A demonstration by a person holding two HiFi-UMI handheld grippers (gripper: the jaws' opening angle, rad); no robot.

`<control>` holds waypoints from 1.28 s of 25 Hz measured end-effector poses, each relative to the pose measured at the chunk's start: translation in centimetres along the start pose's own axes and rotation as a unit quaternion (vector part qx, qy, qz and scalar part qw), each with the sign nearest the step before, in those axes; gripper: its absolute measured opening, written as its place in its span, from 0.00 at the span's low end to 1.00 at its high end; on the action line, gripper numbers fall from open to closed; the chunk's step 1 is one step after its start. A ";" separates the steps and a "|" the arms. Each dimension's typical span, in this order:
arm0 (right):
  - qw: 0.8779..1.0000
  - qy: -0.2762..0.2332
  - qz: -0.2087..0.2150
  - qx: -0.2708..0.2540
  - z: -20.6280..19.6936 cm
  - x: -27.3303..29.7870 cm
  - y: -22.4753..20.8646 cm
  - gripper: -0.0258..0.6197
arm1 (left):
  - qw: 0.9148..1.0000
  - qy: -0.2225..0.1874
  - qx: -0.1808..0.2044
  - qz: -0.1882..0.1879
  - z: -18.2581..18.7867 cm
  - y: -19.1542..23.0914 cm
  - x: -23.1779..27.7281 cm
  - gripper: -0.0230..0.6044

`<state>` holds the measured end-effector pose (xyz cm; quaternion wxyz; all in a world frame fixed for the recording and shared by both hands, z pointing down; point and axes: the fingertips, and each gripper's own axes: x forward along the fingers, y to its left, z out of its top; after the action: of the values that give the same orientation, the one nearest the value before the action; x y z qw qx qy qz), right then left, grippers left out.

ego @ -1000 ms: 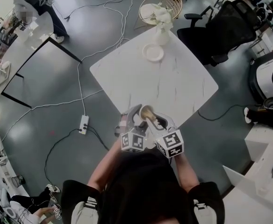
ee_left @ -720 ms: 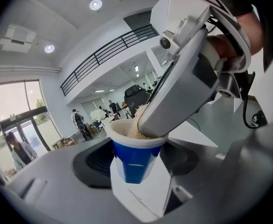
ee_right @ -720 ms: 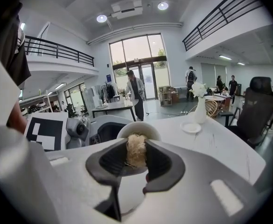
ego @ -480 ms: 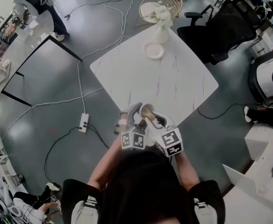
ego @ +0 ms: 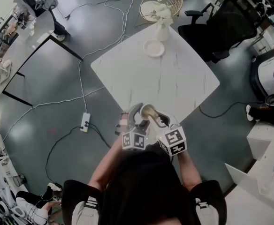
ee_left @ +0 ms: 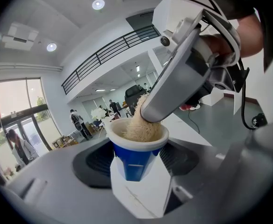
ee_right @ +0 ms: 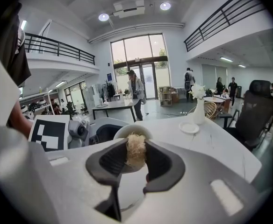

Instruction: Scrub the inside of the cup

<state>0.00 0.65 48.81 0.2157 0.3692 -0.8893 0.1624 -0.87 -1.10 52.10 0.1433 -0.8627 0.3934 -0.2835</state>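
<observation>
Closely, left tongs (ee_left: pixel 137 171) clasp cup (ee_left: pixel 127 154) at near edge of table (ego: pixel 174 74), right tongs (ee_right: pixel 135 161) pinch scrubber (ee_right: pixel 135 149) inside, open surface beyond.

No legible text or signs

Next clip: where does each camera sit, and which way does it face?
Head view: on the person's head, steeply down at the table; forearms, left gripper, right gripper show.
Left gripper view: on the left gripper, along jaws clamping the blue cup; right gripper shows.
Right gripper view: on the right gripper, along jaws pinching the scrubber in the cup; left gripper shows.
All share the cup.
</observation>
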 end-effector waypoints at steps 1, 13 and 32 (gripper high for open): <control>1.000 -0.001 0.001 -0.001 0.1 0.0 0.2 0.21 | 1.000 0.000 0.003 0.000 0.0 -0.1 -0.1 0.54; 1.000 0.013 0.018 -0.016 0.0 0.2 2.0 0.21 | 1.000 -0.004 -0.005 0.011 -0.4 0.5 -0.6 0.54; 0.999 0.017 0.012 -0.024 0.9 0.8 2.5 0.21 | 1.000 -0.015 -0.011 0.001 -0.5 0.7 -0.9 0.54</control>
<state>-2.56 1.43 48.08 0.2378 0.3503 -0.8934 0.1504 -2.07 -0.92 51.85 0.1395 -0.8678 0.3956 -0.2662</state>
